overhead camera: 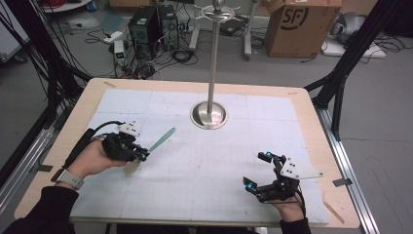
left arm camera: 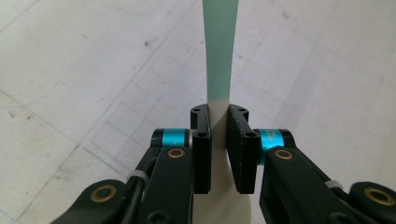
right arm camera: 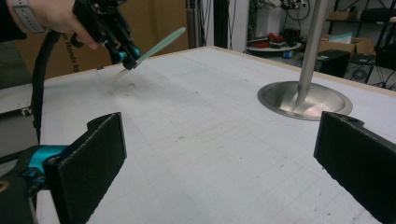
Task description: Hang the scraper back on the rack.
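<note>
The left claw [overhead camera: 144, 155] grips a spatula [overhead camera: 157, 145] at the joint of cream blade and mint-green handle; the left gripper view shows both pads pressing its neck, and the right gripper view shows it lifted above the desk [overhead camera: 243, 165]. The steel stand [overhead camera: 213, 63] rises at the desk's far middle. The right claw [overhead camera: 257, 170] gapes wide, holding nothing. A carton [overhead camera: 302, 24] behind reads "SF".
</note>
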Demonstrator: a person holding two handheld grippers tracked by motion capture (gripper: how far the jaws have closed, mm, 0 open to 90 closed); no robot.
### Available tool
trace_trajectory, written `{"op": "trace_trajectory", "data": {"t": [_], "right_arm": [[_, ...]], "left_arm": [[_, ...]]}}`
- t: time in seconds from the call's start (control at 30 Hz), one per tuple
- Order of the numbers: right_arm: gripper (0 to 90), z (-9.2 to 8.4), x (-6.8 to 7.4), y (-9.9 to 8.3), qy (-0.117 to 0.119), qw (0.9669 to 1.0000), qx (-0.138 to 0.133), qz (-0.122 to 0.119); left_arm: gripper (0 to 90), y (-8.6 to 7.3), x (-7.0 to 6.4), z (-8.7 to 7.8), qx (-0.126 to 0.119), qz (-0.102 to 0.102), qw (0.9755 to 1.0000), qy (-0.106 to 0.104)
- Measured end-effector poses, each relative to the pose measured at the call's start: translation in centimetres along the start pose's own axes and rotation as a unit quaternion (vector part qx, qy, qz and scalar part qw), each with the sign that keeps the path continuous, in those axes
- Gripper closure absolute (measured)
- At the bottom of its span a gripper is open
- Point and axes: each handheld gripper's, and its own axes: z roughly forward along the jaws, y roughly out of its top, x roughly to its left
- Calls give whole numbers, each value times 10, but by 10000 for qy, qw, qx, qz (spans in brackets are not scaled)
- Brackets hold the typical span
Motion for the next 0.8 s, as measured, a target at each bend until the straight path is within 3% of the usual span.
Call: {"op": "trace_trajectory", "data": {"t": [0.1,0.2,0.43,0.53,0.57,0.63,0.8], "right_arm": [[12,0,0,0,-13,10000,-11,-3],[12,0,0,0,-6,10000,-4,7],[12,0,-1,0,-2,10000,-37,-16],[12,1,-1,0,8,10000,-21,2],[12,1,-1,0,15,10000,-17,11],[12,2,-1,0,16,10000,-17,-4],[12,2,-1,1,23,10000,-34,-20]], "left_arm": [[807,-1,0,-5,-315,-160,9994,45],[807,1,1,-10,-731,-320,9968,96],[807,6,3,-20,-1489,-581,9870,170],[807,9,6,-23,-1747,-652,9822,211],[807,11,7,-23,-1871,-715,9796,172],[806,15,7,-25,-2016,-716,9767,180],[807,28,4,-28,-2134,-532,9752,261]]}}
